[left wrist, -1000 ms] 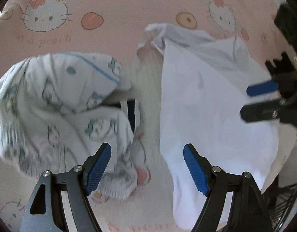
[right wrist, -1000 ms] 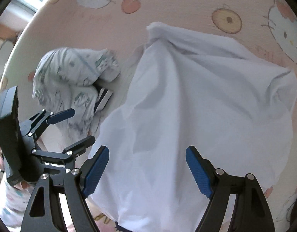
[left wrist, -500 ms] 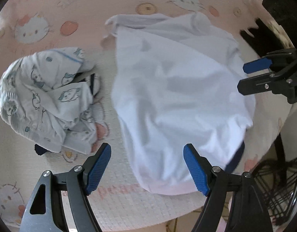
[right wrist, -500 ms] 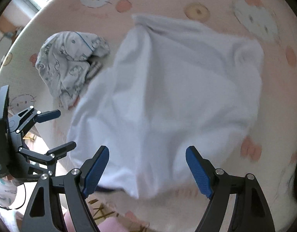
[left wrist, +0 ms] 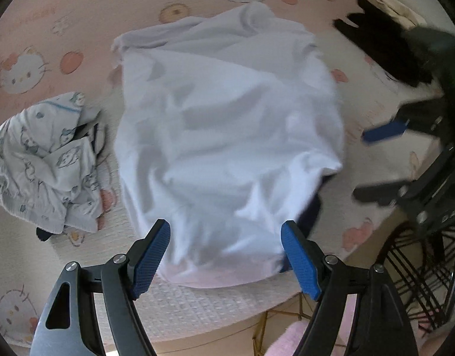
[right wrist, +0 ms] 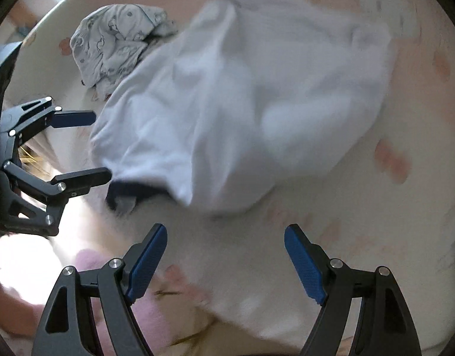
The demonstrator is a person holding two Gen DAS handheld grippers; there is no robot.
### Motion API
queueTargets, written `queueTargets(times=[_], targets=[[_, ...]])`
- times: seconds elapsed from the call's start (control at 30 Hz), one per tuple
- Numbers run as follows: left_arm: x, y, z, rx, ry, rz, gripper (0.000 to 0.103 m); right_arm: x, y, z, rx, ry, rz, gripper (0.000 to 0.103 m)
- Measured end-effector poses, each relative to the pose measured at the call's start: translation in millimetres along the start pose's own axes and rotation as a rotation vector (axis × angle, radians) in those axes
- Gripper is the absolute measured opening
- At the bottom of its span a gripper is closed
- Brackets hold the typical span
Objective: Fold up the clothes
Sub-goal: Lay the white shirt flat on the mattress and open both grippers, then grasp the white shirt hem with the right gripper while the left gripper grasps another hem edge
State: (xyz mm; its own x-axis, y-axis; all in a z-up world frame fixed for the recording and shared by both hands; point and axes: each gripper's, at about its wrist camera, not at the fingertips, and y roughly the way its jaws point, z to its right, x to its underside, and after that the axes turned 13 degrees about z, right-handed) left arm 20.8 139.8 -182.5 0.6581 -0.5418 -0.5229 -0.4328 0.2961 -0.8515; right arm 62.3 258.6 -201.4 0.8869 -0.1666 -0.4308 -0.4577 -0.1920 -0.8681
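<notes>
Shirt (left wrist: 227, 136) lies crumpled right ahead of the left tool (left wrist: 226, 255), pads wide open, holding nothing. Right tool (right wrist: 226, 259) gapes empty too, just short of it.

Round table (left wrist: 215, 305) with pink cat-print cover. White shirt (left wrist: 227, 136) crumpled at center, dark trim at its 5 o'clock edge. Printed garment (left wrist: 46, 160) bunched at 9 o'clock, just beside the shirt. Black cloth (left wrist: 381, 50) at 2 o'clock, apart from the shirt.

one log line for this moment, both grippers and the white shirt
phase: pre-fold | left gripper: open, empty | right gripper: open, empty | white shirt: crumpled on table, ungrasped | patterned garment: left of it
</notes>
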Motion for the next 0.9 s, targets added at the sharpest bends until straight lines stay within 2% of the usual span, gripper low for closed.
queueTargets(times=[0.1,0.13,0.2,0.43,0.53,0.63,0.7,0.8,0.83,0.9], targets=[[1.6,6.4,13.2,-0.01,0.068,-0.012,0.076,13.7,11.8,13.5,-0.04,0.118,-0.001,0.081],[1.7,9.9,17.6,-0.018,0.086,-0.017,0.076,14.9,14.2,13.8,-0.038,0.117,0.003,0.081],[2.3,12.7,24.4,-0.036,0.128,-0.018,0.076,12.8,17.1,8.8,-0.014,0.064,0.019,0.081],[9.3,18.3,37.9,-0.108,0.284,0.053,0.076,5.5,27.3,-8.5,0.071,-0.123,0.072,0.081],[16.7,15.4,34.9,-0.138,0.292,0.132,0.076,5.1,31.3,-18.3,0.113,-0.205,0.096,0.081],[27.9,16.0,30.1,-0.155,0.294,0.132,0.076,7.0,34.9,-30.2,0.161,-0.29,0.119,0.081],[26.8,29.8,30.5,-0.165,0.305,0.125,0.074,6.1,35.2,-33.8,0.187,-0.313,0.131,0.081],[27.8,32.7,29.6,-0.211,0.348,0.172,0.071,3.8,31.9,-41.5,0.276,-0.366,0.181,0.08],[28.1,33.4,29.3,-0.227,0.363,0.189,0.069,2.1,30.1,-44.6,0.297,-0.389,0.195,0.078],[30.1,24.9,43.4,-0.26,0.402,0.228,0.057,-2.5,26.1,-50.3,0.311,-0.425,0.214,0.059]])
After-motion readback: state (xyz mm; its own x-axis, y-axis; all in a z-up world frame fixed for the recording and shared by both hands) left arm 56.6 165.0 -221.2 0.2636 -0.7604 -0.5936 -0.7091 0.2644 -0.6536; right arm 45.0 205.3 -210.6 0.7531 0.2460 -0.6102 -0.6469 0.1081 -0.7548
